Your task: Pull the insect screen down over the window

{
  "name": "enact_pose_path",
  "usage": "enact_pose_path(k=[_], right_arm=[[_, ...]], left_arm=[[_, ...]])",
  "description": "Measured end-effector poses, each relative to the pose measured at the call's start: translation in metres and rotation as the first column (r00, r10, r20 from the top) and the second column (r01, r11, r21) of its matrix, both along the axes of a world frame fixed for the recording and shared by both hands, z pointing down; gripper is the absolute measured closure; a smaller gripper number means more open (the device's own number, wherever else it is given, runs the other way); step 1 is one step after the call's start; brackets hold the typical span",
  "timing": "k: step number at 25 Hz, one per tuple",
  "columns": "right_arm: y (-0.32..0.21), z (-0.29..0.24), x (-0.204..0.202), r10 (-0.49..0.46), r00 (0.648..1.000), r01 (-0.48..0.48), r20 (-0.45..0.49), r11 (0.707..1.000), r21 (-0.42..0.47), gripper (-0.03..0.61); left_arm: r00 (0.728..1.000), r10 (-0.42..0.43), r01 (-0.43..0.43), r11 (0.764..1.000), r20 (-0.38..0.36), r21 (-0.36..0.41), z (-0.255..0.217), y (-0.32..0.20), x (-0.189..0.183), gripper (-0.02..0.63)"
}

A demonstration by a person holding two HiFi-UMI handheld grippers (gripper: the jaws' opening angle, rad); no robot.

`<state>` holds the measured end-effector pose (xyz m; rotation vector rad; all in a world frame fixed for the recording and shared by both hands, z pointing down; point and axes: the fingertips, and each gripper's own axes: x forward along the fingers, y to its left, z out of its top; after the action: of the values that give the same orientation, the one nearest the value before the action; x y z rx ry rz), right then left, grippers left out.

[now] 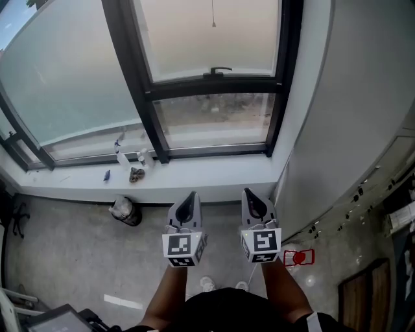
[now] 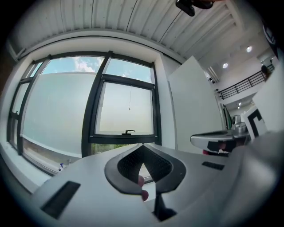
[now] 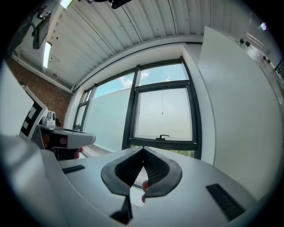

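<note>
Both tongs are closed tight and hold nothing. Left gripper (image 1: 189,196) and right gripper (image 1: 250,193) sit low centre, level.

The insect screen's pull cord (image 1: 213,19) hangs vertical at top centre, well above and beyond both. The left looks marginally nearer. The screen itself can't be made out.

The window handle (image 1: 219,70) is below the cord. The sill (image 1: 214,175), with spray bottles (image 1: 121,155), lies between.

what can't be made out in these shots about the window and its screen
Insect screen: not recognisable in any view; the head view's top edge cuts off the top of the window.
Pull cord: its upper end is cut off there too.
Small things on the sill: head view, too small to identify.
Window's bottom edge: in the gripper views, hidden behind the shut left gripper and right gripper.
</note>
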<state>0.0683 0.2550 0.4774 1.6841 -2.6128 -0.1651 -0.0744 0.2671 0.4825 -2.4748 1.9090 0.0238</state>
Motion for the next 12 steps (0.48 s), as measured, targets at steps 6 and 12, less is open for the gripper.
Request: enact_pose_path(k=[6,12], right_arm=[[0.001,0.003,-0.007,0.002,1.000,-0.002,-0.009,1.000,-0.008,0.577],[0.003,0.007,-0.019,0.016,0.999,-0.017,-0.038,1.000,-0.018,0.577]], left_arm=[[1.000,0.013,-0.013,1.000,0.000,-0.006,0.001,0.001,-0.005,0.615],[1.000,0.022,-0.022,1.000,-0.003,-0.012,0.004,0.000,-0.014,0.615]])
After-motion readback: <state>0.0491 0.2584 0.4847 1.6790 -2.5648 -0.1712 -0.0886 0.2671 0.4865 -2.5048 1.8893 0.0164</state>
